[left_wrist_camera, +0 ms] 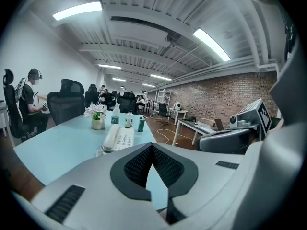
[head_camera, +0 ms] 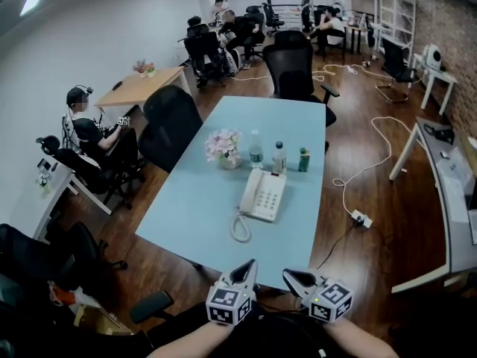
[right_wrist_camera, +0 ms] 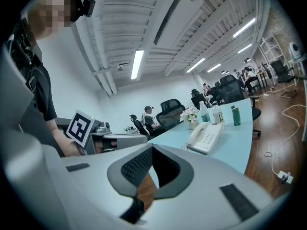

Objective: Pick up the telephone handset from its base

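A white telephone (head_camera: 264, 196) lies mid-table on the pale blue table (head_camera: 186, 207), its handset (head_camera: 248, 191) resting along the left side of the base, with a coiled cord (head_camera: 239, 230) trailing toward me. Both grippers hover off the table's near edge, well short of the phone. The left gripper (head_camera: 247, 270) and right gripper (head_camera: 288, 276) have their tips together and nothing between them. In the left gripper view the phone (left_wrist_camera: 119, 138) lies ahead and left of the shut left gripper (left_wrist_camera: 152, 145). In the right gripper view the phone (right_wrist_camera: 206, 138) lies ahead and right of the shut right gripper (right_wrist_camera: 152, 147).
Behind the phone stand a flower vase (head_camera: 225, 148), two bottles (head_camera: 256, 150) and a green can (head_camera: 304, 159). Black office chairs (head_camera: 170, 121) line the table's left and far sides. A seated person (head_camera: 93, 136) is at the left. A power strip (head_camera: 361, 218) lies on the floor at right.
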Available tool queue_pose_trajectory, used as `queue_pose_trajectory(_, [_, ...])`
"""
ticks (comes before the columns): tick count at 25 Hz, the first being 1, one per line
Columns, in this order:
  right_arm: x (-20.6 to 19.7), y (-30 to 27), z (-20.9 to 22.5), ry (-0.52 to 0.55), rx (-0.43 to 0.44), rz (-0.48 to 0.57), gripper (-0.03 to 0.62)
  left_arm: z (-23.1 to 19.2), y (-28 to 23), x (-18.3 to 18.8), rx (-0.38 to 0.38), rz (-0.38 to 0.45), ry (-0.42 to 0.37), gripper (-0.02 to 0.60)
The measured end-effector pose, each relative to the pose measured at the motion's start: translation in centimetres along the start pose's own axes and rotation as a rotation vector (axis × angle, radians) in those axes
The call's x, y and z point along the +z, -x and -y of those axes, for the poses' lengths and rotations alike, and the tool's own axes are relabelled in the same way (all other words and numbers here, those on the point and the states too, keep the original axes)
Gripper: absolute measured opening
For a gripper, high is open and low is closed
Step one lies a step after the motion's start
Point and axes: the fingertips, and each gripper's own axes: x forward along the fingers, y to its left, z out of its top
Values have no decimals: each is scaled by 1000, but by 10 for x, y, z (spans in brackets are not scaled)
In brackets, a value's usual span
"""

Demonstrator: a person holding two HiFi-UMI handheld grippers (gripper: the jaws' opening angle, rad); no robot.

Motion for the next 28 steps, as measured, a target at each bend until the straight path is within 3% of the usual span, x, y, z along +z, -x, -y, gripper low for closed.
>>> queue_pose_trajectory(9, [32, -63, 30, 27, -114, 3, 15, -95, -71, 49, -27, -38, -38, 0])
queue_pose_trajectory(19, [46, -110, 62, -24, -287, 37, 15, -141, -135, 61, -177, -98, -76, 0])
queue_pose_trajectory(26, [61, -123, 78, -19, -327, 28, 15, -177, -178, 67, -152, -131, -61, 5])
queue_pose_trajectory(28, [61, -126, 86, -15, -325, 12, 15, -186, -199, 71, -134, -143, -60, 141])
